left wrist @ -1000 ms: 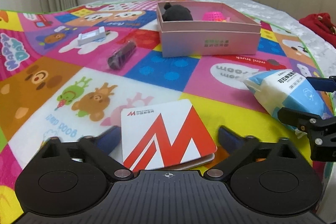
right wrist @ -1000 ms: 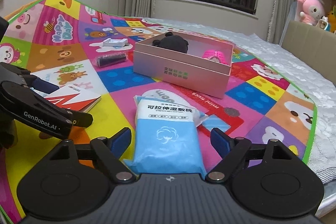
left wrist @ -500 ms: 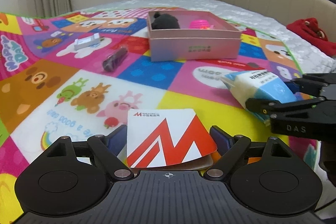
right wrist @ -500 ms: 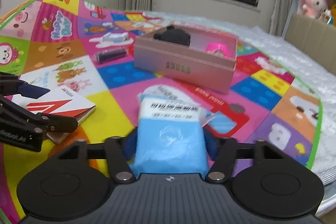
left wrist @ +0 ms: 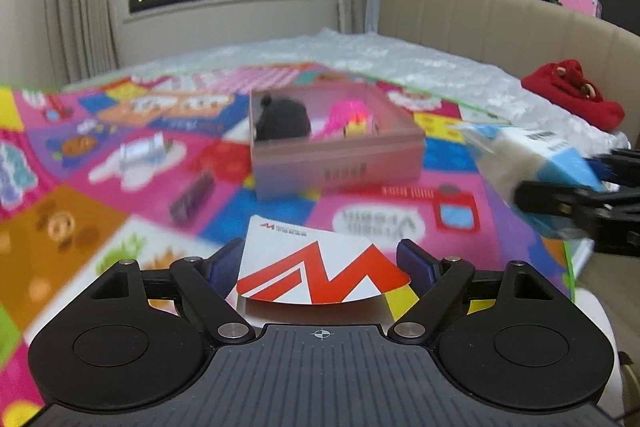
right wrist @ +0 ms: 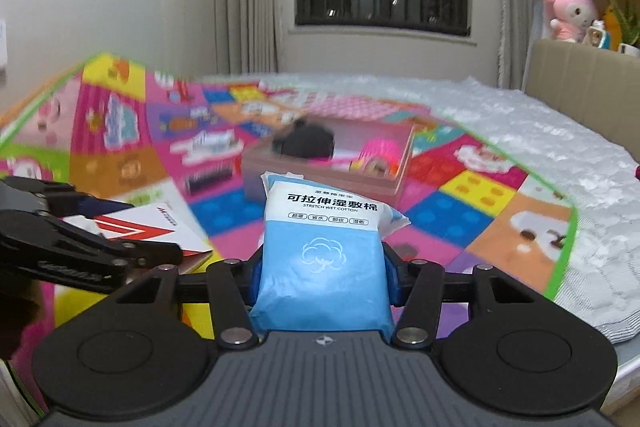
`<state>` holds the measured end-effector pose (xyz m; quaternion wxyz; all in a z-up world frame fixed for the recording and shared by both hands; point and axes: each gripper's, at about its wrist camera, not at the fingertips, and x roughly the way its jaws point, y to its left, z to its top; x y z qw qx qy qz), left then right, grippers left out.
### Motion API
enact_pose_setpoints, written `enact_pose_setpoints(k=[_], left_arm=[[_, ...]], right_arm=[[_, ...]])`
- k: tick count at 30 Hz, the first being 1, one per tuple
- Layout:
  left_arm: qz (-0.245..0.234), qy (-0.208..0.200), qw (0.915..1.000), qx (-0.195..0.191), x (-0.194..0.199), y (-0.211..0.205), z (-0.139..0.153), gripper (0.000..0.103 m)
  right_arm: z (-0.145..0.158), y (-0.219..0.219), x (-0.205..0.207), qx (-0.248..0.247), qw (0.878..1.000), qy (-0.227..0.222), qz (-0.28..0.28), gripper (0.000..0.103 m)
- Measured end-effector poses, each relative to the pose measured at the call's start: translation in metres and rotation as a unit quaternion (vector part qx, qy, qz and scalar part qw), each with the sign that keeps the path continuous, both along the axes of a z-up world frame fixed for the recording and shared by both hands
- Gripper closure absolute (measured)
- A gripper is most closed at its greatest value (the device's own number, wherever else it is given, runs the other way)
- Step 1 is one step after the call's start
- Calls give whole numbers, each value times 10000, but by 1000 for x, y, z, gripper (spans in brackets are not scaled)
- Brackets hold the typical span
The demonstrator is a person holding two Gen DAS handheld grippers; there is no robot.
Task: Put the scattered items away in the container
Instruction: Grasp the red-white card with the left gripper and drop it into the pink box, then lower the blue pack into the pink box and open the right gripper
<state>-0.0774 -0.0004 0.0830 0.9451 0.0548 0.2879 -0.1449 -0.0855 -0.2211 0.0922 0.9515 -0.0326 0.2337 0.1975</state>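
While both of your grippers carry something, the coming move turns on where the pink box lies from each.

At far left on the patterned play mat, a small white item and a dark purple tube lie loose, well apart from your hands.

Next comes your left gripper. Its jaws have just been closing, and the white booklet with a red zigzag logo sits between them, pressed at both side edges, its cover bowed and clear of the mat. From this hand the box lies straight ahead and lower down. Its long side runs across your view, with the near wall facing you.

Inside the box, a black round thing fills the left part and a pink thing sits beside it. The right part looks freest, though the picture is blurred.

At right, your right gripper is clamped on a blue pack of wet cotton, which stands lengthwise along the fingers and points at the box. From this hand too the box lies directly ahead, partly hidden behind the pack.

Neither hand looks clearly nearer. Both loads are short of the box and must go forward, then down over its near wall.
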Motion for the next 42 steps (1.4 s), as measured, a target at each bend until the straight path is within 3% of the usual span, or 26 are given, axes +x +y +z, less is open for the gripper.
enact_pose_setpoints(k=[6, 12, 15, 17, 19, 23, 29, 36, 42], left_arm=[[-74, -310, 9995, 87, 45, -23, 26, 17], [-223, -288, 9992, -133, 117, -53, 44, 16], [-169, -275, 9986, -417, 157, -65, 51, 16], [-185, -181, 9981, -568, 179, -69, 51, 7], [-88, -174, 9982, -560, 186, -69, 48, 6], [50, -78, 9992, -388, 165, -55, 31, 5], [144, 107, 9998, 100, 99, -36, -4, 2], [228, 491, 9982, -239, 54, -11, -30, 0], [185, 566, 9964, -604, 47, 8, -35, 0]], right_arm=[[7, -17, -1, 382, 9990, -219, 99, 50], [-5, -26, 11, 426, 9988, -156, 186, 50], [-12, -32, 16, 406, 9990, -119, 150, 50], [-17, -38, 19, 434, 9990, -67, 108, 50], [-21, -43, 22, 463, 9989, -24, 29, 50], [-30, -52, 26, 546, 9984, 100, -100, 50], [-36, -42, 35, 556, 9981, 259, -17, 50], [-17, -15, 61, 516, 9975, 371, 318, 50], [20, 25, 155, 556, 9972, 433, 244, 50]])
